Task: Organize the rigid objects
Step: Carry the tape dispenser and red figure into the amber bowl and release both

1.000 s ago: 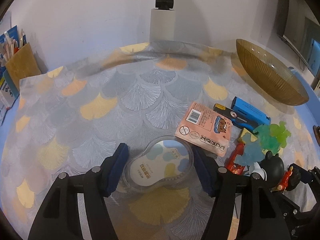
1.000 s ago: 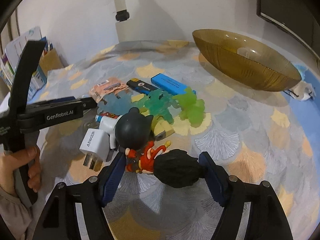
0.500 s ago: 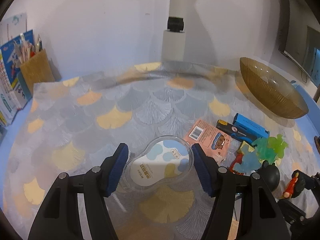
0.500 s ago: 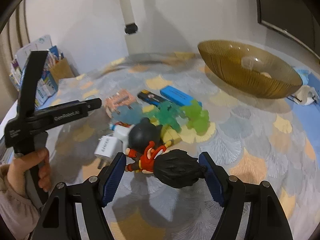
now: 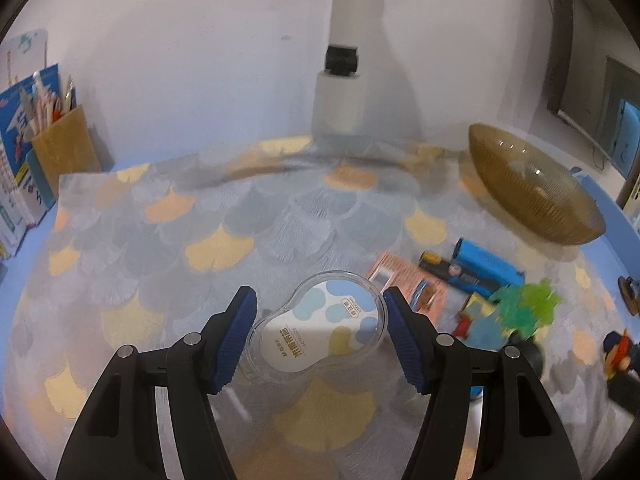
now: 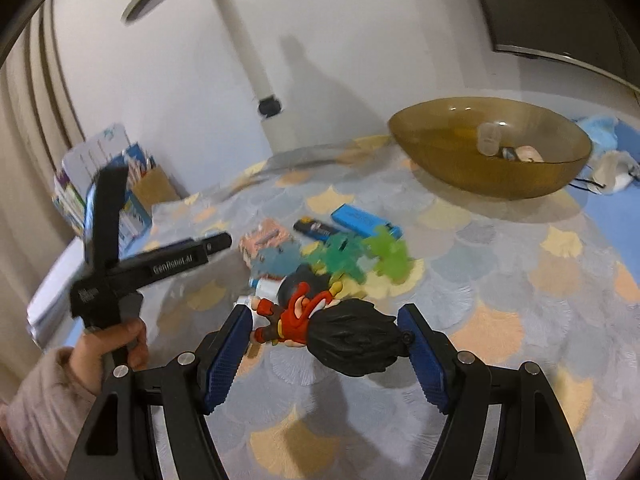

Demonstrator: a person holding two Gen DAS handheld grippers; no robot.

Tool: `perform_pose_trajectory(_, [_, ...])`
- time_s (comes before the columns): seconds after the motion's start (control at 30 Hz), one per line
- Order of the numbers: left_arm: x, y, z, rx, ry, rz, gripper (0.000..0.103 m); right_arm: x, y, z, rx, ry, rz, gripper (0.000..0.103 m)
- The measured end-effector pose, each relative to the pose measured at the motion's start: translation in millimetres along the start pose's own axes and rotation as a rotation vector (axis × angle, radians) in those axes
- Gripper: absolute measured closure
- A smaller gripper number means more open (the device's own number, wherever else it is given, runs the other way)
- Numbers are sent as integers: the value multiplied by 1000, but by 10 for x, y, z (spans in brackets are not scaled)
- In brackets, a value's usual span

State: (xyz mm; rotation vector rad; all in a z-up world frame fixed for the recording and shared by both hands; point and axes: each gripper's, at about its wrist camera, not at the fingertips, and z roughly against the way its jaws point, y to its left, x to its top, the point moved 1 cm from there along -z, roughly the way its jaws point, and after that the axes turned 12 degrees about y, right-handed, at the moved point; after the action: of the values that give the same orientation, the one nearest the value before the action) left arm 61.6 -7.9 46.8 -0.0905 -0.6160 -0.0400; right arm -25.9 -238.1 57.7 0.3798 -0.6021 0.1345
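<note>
Over by the wall on the left stand a cardboard pen holder (image 5: 66, 142) and some books, well apart from everything being sorted. Nearer the middle, the left gripper (image 5: 318, 334) is clamped on a clear plastic case (image 5: 320, 328) with a blue-and-white label, its blue pads pressing both sides. A second ago that case lay flat on the patterned tablecloth (image 5: 224, 220); now it hangs clear of the cloth with the wall and post behind showing more, so it has been picked up.

Right of it the pile remains: a pink packet (image 5: 404, 280), a black lighter (image 5: 442, 270), a blue lighter (image 5: 486, 264) and the green and teal jelly-like toys (image 5: 528, 308), all crowded together and touching.

The right gripper (image 6: 326, 338) is closed on a small figurine (image 6: 340, 330) with red clothes and spiky black hair, held sideways between the pads. It too has come up from beside the black round-headed toy (image 6: 298, 280) and white charger, and the view has swung upward.

Far right sits the amber glass bowl (image 6: 460, 168), already holding a few small items. Both hands now carry something, and I judge the bowl is where they are headed.
</note>
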Motion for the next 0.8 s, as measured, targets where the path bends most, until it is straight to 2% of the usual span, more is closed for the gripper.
perform_pose_trajectory(0.33, [615, -502, 255, -74, -106, -96, 40, 624, -359, 532, 38, -70, -52, 29])
perform_pose_trajectory(0.6, [990, -1206, 268, -203, -134, -204, 40, 1146, -748, 645, 26, -119, -118, 29])
perform_pose_trajectory(0.8, [1199, -1671, 122, -258, -143, -259, 40, 1494, -1081, 613, -5, -136, -161, 29])
